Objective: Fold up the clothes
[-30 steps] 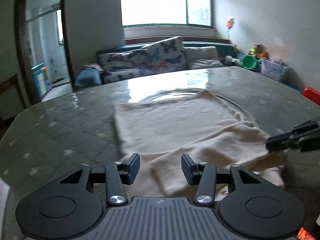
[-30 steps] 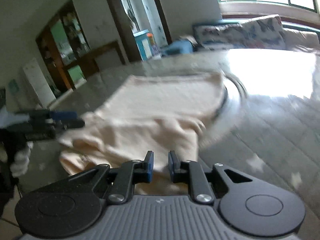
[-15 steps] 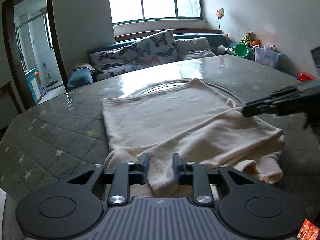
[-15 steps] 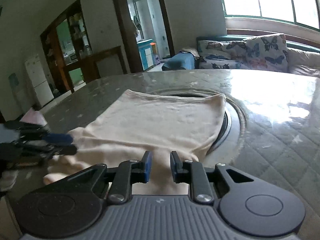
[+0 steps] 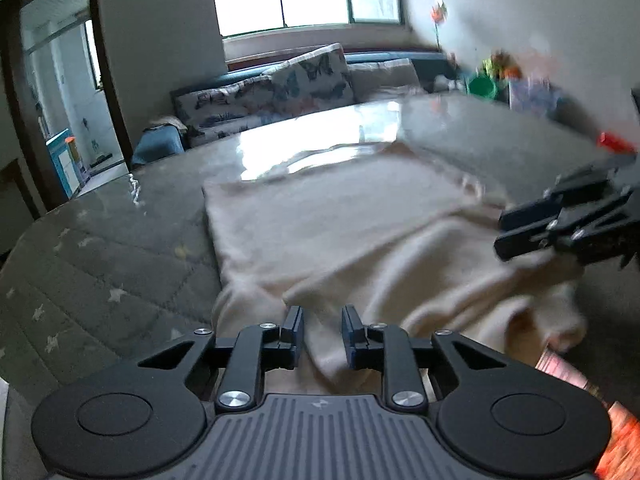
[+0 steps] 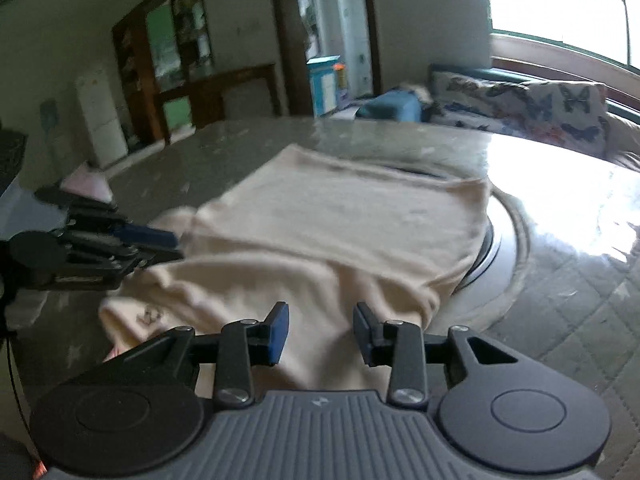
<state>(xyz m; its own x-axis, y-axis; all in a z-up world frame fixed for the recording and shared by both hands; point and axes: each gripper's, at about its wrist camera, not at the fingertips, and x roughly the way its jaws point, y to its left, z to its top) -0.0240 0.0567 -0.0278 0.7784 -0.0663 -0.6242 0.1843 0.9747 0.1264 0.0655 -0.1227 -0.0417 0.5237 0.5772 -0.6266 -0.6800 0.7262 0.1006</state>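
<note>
A cream garment [image 5: 340,232] lies on the grey quilted table [image 5: 100,260], its far half flat and its near half folded over and rumpled. It also shows in the right wrist view [image 6: 328,232]. My left gripper [image 5: 322,336] hovers over the garment's near edge, its jaws a little apart with a fold of cloth between them, not clamped. My right gripper [image 6: 321,332] is open over the garment's near right part. Each gripper shows in the other's view, the right one [image 5: 560,220] and the left one [image 6: 132,244].
A round glass turntable [image 6: 504,248] sits in the table's middle, partly under the garment. A sofa with butterfly cushions [image 5: 280,88] stands behind the table. Toys and a box [image 5: 520,84] are at the far right. A doorway [image 6: 336,40] and cabinets are at the back.
My right gripper has opened wide from nearly shut. My left gripper has opened slightly and moved a little. Both views are blurred by motion.
</note>
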